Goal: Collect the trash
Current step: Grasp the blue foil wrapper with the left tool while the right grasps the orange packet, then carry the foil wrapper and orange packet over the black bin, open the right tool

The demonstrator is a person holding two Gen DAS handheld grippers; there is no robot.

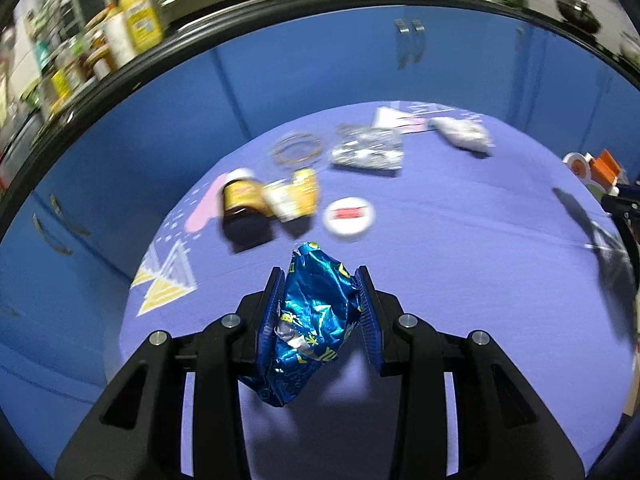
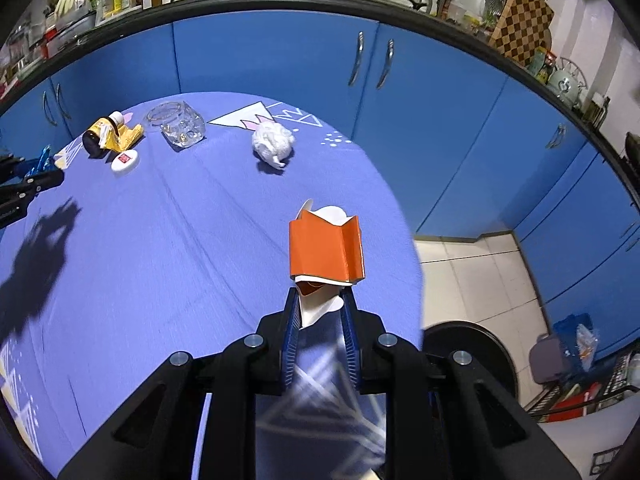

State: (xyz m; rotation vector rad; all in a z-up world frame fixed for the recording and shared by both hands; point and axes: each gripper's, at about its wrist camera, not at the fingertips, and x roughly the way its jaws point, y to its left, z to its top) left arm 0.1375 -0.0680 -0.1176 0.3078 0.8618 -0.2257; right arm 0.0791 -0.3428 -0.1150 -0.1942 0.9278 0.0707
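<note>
Left gripper (image 1: 320, 300) clamped on a blue wrapper (image 1: 308, 320), right gripper (image 2: 320, 308) clamped on an orange carton (image 2: 326, 252), both above the table (image 2: 180, 240)

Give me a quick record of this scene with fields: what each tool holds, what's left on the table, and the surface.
left tool: shut on crumpled blue foil wrapper
right tool: shut on orange and white folded card carton
left on table: crumpled white tissue, clear glass jar, brown bottle on yellow packet, round white lid
surface: purple patterned tablecloth
</note>
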